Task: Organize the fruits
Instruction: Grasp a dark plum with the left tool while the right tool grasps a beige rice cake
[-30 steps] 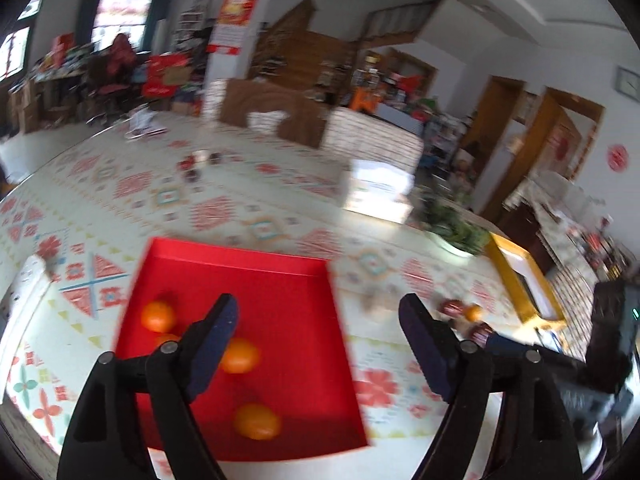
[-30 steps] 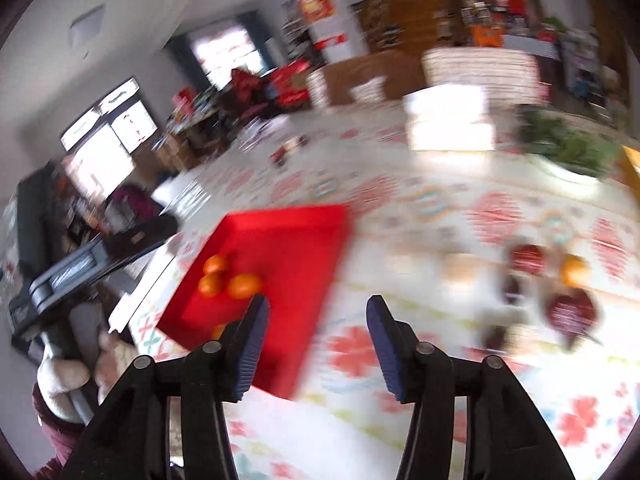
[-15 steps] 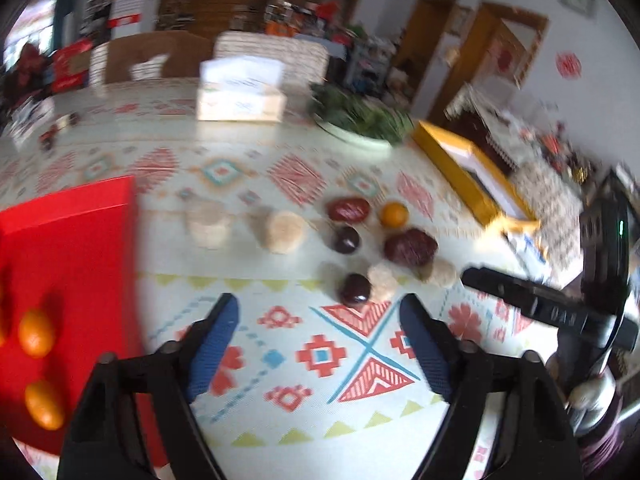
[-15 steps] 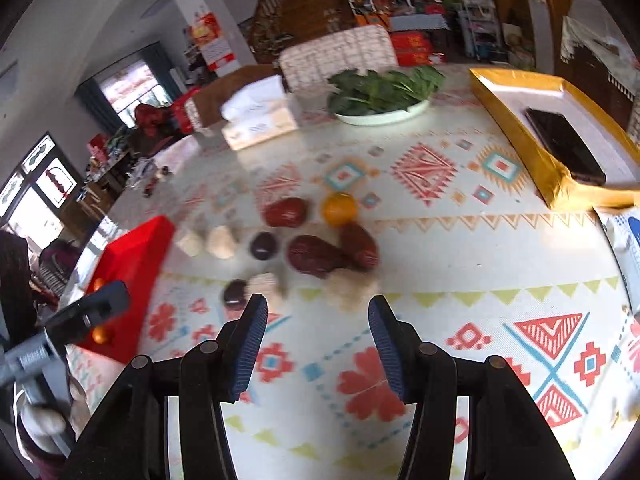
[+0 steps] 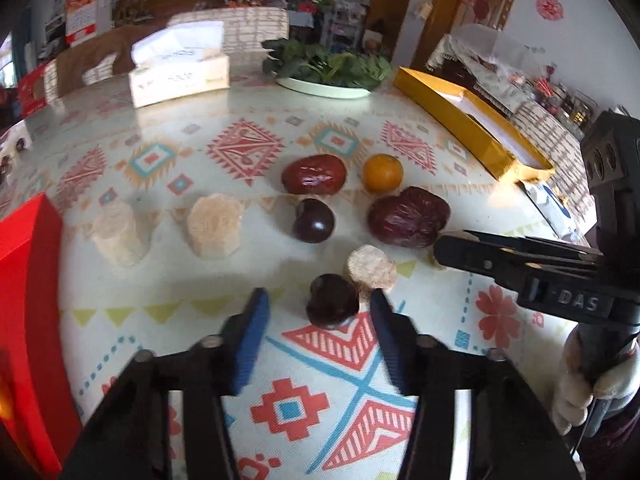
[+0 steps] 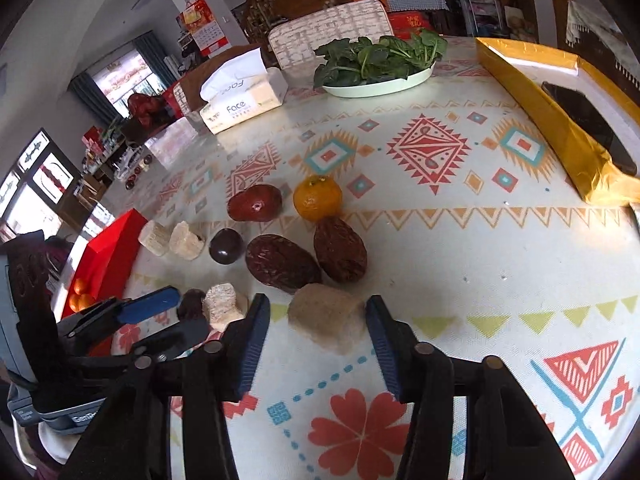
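Note:
Fruits lie loose on the patterned tablecloth: an orange [image 5: 382, 173], big red dates [image 5: 314, 174] [image 5: 408, 217], dark plums [image 5: 314, 220] and pale beige chunks [image 5: 215, 227]. My left gripper [image 5: 318, 312] is open, low over the table, with a dark plum [image 5: 332, 306] between its blue fingertips. My right gripper [image 6: 314, 322] is open around a beige chunk [image 6: 326, 317], without touching it. A red tray [image 6: 106, 256] holding oranges [image 6: 80, 294] stands at the left; it also shows in the left wrist view [image 5: 28, 312].
A tissue box [image 6: 240, 100], a plate of green leaves [image 6: 380, 64] and a yellow box [image 6: 560, 120] with a black phone stand at the far and right side. The right gripper's body [image 5: 540, 272] crosses the left wrist view.
Both grippers swung right, away from the red tray, and came down onto the fruit cluster. The plum and the beige chunk now sit between the open jaws.

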`<action>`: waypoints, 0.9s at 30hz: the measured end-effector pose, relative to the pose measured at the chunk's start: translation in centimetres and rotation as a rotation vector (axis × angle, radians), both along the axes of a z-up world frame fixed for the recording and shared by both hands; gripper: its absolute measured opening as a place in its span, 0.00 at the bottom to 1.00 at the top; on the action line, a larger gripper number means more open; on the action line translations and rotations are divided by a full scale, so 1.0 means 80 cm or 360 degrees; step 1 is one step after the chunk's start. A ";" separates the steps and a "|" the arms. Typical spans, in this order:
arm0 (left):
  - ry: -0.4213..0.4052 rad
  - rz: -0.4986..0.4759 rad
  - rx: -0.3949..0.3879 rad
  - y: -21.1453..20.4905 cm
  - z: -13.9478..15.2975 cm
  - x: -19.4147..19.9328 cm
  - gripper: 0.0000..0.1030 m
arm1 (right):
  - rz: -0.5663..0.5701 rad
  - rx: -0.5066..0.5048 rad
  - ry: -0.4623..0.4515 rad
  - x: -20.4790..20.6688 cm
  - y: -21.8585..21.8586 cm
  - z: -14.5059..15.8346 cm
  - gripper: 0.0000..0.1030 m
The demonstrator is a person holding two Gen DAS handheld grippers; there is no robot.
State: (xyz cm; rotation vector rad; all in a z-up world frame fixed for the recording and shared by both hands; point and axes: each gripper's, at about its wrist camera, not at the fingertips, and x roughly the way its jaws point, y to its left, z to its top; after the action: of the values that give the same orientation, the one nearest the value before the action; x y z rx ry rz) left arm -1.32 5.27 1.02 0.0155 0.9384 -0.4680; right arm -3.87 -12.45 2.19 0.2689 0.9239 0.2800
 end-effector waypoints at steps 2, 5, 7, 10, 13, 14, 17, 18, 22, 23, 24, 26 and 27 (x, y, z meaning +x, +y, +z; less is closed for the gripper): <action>0.0013 -0.0025 0.0001 -0.001 0.000 0.000 0.29 | 0.0004 0.0008 -0.0001 0.000 -0.002 0.000 0.42; 0.0007 -0.0044 0.0017 -0.001 0.001 -0.001 0.29 | 0.0002 0.0009 -0.0002 0.000 -0.003 0.000 0.41; 0.0010 -0.0057 0.0029 -0.005 0.000 0.001 0.29 | 0.0003 0.0017 -0.0005 0.000 -0.004 0.000 0.41; -0.0016 -0.0082 0.0068 -0.018 0.000 0.002 0.30 | 0.0004 0.0012 -0.0011 0.001 -0.003 0.000 0.42; -0.0047 -0.0085 0.0125 -0.031 -0.001 0.000 0.31 | 0.0002 0.0020 -0.0010 0.001 -0.004 -0.001 0.41; -0.0054 -0.0070 0.0134 -0.031 0.000 -0.001 0.28 | -0.0002 0.0024 -0.0006 0.001 -0.004 -0.001 0.41; -0.0065 -0.0028 0.0095 -0.020 0.006 -0.007 0.23 | 0.0006 0.0054 -0.0001 -0.005 -0.005 0.002 0.41; -0.0076 -0.0010 0.0078 -0.014 0.010 -0.010 0.23 | 0.0008 0.0058 -0.0009 -0.008 -0.005 0.004 0.41; -0.0131 0.0061 0.0006 0.012 0.029 -0.035 0.23 | 0.0020 0.0101 -0.0029 -0.022 -0.002 0.016 0.41; -0.0150 0.0083 -0.0013 0.021 0.035 -0.044 0.23 | 0.0027 0.0121 -0.0036 -0.027 0.001 0.021 0.41; -0.0167 0.0111 -0.0048 0.033 0.042 -0.054 0.23 | 0.0035 0.0133 -0.0043 -0.029 0.004 0.026 0.41; -0.0187 0.0165 -0.0103 0.053 0.053 -0.070 0.23 | 0.0057 0.0137 -0.0064 -0.037 0.014 0.036 0.41; -0.0205 0.0203 -0.0131 0.066 0.059 -0.079 0.23 | 0.0069 0.0137 -0.0075 -0.040 0.019 0.041 0.41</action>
State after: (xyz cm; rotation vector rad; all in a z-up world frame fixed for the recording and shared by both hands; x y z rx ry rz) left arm -7.66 10.55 5.70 -0.0874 0.7881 -0.3828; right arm -7.04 -10.92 5.45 0.3204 0.8732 0.3650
